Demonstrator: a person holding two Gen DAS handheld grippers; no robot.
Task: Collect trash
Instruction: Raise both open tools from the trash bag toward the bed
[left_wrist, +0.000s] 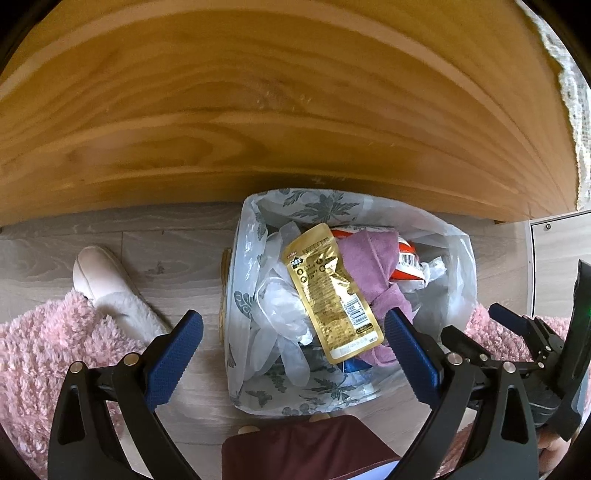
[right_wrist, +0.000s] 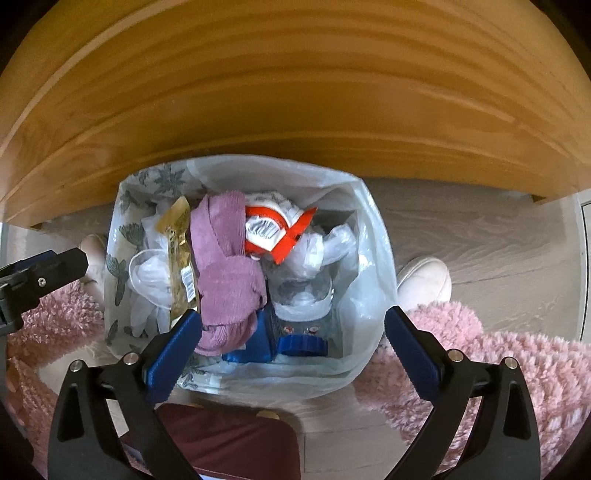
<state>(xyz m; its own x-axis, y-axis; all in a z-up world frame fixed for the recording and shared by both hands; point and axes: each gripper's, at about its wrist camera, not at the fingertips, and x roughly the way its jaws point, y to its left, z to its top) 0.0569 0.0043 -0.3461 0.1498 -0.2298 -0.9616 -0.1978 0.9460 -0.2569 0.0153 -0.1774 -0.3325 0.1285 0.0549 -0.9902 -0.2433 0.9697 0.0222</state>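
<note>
A bin lined with a clear leaf-printed bag (left_wrist: 255, 236) (right_wrist: 369, 229) stands on the floor below both grippers. Inside lie a gold foil packet (left_wrist: 328, 291) (right_wrist: 179, 258), a purple cloth (left_wrist: 373, 273) (right_wrist: 225, 273), a red-and-white wrapper (left_wrist: 408, 258) (right_wrist: 277, 229), clear plastic gloves (left_wrist: 280, 317) (right_wrist: 147, 280) and a blue lid (right_wrist: 303, 345). My left gripper (left_wrist: 293, 354) is open and empty above the bin. My right gripper (right_wrist: 293, 350) is open and empty above it too; it also shows at the right edge of the left wrist view (left_wrist: 517, 332).
A wooden table top (left_wrist: 280, 103) (right_wrist: 295, 85) juts over the far side of the bin. Pale slippers (left_wrist: 99, 277) (right_wrist: 424, 280) and pink fluffy trouser legs (left_wrist: 40, 350) (right_wrist: 498, 362) stand either side. A dark red cloth (left_wrist: 303, 450) (right_wrist: 229, 443) lies at the near edge.
</note>
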